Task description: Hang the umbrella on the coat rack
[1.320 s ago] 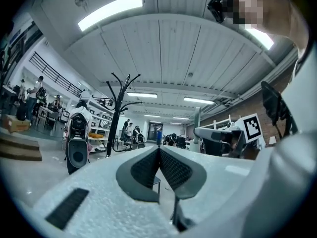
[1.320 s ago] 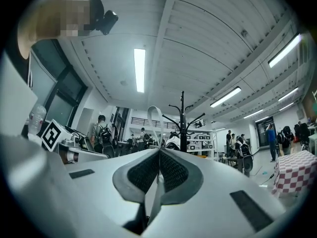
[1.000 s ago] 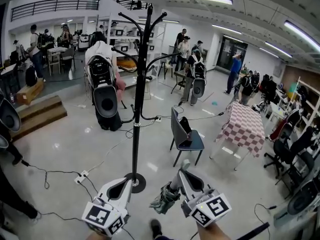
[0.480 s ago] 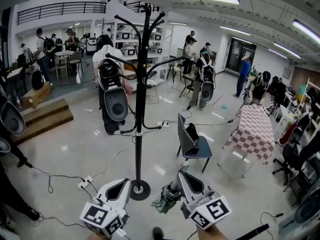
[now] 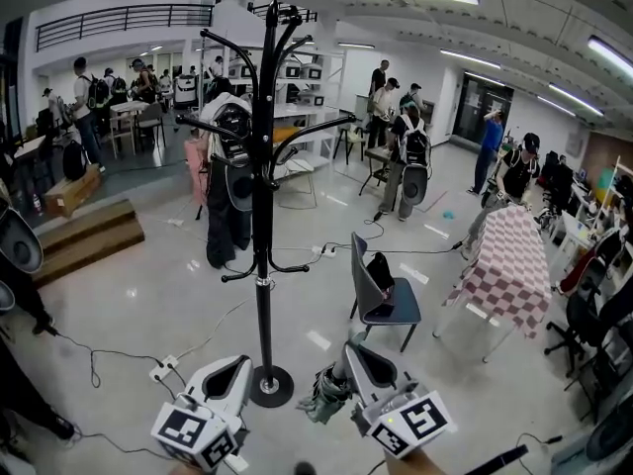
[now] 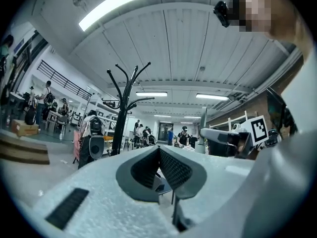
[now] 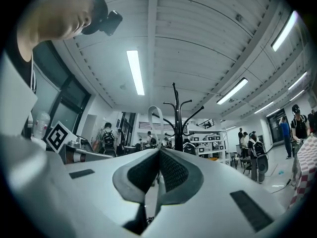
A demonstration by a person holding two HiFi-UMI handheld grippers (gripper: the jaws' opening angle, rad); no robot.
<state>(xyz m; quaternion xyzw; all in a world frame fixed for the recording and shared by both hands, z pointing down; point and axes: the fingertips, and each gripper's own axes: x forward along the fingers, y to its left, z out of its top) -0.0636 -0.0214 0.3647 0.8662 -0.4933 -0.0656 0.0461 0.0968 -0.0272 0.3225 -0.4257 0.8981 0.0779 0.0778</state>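
A tall black coat rack (image 5: pixel 262 216) stands on a round base (image 5: pixel 269 386) just beyond both grippers; its curved hooks spread out at the top. My right gripper (image 5: pixel 348 354) is shut on a folded grey-green umbrella (image 5: pixel 321 399), whose fabric hangs to the lower left of the jaws. In the right gripper view the umbrella's white hooked handle (image 7: pixel 151 117) rises above the shut right gripper (image 7: pixel 159 151), with the coat rack (image 7: pixel 177 118) right behind it. My left gripper (image 5: pixel 240 366) is left of the base, shut on nothing. From the left gripper (image 6: pixel 159 150), the coat rack (image 6: pixel 120 113) is ahead to the left.
A blue chair (image 5: pixel 381 290) with a dark bag stands right of the rack, and a checkered table (image 5: pixel 504 265) further right. Cables and a power strip (image 5: pixel 158 372) lie on the floor to the left. Wooden steps (image 5: pixel 84 231) and several people are behind.
The rack has drawn closer and shifted left in the head view, with its top hooks now fully in sight. Both grippers sit slightly lower in the frame, and the umbrella is still held.
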